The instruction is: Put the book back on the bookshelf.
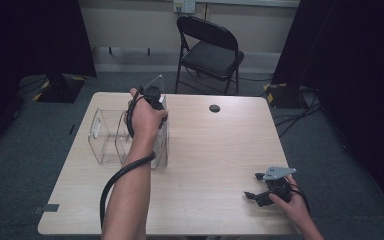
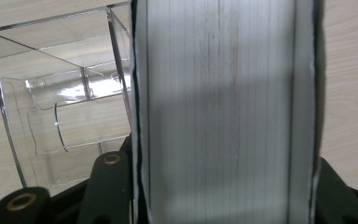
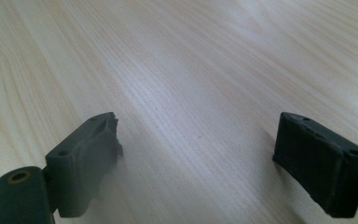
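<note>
- Holding a white-edged flat block, perhaps a book [image 2: 223, 112], in the left gripper [image 1: 156, 111] at the upper left of the high view, we have it clenched between the jaws, just beside the clear plastic organizer [image 1: 105, 135].
- In the left gripper view the block runs up the middle of the frame, with the organizer's empty compartments at its left.
- We judge the step in hand to be placing the block at or into the organizer.
- The right gripper [image 1: 254, 196] rests released on the bench [image 1: 215, 150] at the lower right, grasping nothing.
- Next we need to line the block up with a compartment, lower it, then loosen the jaws.
</note>
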Demonstrator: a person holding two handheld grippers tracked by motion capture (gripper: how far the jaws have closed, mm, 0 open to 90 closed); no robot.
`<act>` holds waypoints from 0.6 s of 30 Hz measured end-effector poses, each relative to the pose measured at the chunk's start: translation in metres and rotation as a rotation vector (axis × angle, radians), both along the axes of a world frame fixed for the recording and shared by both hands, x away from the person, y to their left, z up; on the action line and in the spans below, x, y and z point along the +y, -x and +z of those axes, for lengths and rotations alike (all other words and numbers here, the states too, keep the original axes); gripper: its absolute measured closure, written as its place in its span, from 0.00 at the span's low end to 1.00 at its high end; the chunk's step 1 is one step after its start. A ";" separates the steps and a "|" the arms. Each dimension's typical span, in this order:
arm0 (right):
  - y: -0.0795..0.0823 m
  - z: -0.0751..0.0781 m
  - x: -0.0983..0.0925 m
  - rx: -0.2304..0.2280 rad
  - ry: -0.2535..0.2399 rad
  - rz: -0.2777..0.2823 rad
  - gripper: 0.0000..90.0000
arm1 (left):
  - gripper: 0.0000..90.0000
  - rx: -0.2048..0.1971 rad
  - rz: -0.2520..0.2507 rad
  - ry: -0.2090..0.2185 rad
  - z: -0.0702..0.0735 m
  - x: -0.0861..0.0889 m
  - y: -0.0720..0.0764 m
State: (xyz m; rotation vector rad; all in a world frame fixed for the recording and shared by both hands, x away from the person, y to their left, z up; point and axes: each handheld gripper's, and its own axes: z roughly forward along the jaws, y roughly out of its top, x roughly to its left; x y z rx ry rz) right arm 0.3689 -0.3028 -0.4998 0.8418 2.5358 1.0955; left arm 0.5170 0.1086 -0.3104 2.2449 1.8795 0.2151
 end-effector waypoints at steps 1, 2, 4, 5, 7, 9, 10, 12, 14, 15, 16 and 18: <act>0.000 0.000 0.000 0.000 -0.001 0.001 0.14 | 0.58 0.000 0.001 0.000 0.000 0.000 0.000; 0.000 0.000 0.000 0.000 0.000 0.000 0.14 | 0.58 0.001 0.000 -0.002 0.000 0.000 0.000; 0.000 0.000 0.000 0.000 0.000 0.000 0.14 | 0.58 0.000 -0.002 0.002 0.000 0.000 0.000; 0.000 0.000 0.000 0.000 0.000 -0.001 0.14 | 0.58 0.000 0.000 0.004 0.000 0.000 0.000; 0.000 0.000 0.000 0.000 0.000 0.000 0.14 | 0.58 -0.004 -0.001 -0.004 0.000 0.000 0.001; 0.000 0.000 0.000 0.001 -0.001 0.000 0.14 | 0.58 -0.007 -0.003 -0.005 -0.001 -0.001 0.001; 0.000 0.000 0.000 0.001 -0.001 0.000 0.14 | 0.57 -0.007 -0.004 -0.001 -0.001 -0.001 0.001; 0.000 0.000 0.000 0.001 -0.002 0.000 0.14 | 0.57 -0.007 -0.006 -0.005 -0.001 0.000 0.001; 0.000 0.000 0.000 0.000 0.000 -0.001 0.14 | 0.57 -0.006 -0.007 0.003 -0.001 0.001 0.001; 0.000 0.000 0.000 0.000 0.000 -0.001 0.14 | 0.57 -0.008 -0.005 -0.001 -0.001 0.001 0.001; 0.000 0.000 0.000 0.000 -0.001 -0.001 0.14 | 0.57 -0.009 -0.008 0.007 -0.001 0.001 0.001; 0.000 0.000 0.000 0.000 0.000 -0.001 0.14 | 0.57 -0.015 -0.008 -0.001 -0.001 0.001 0.002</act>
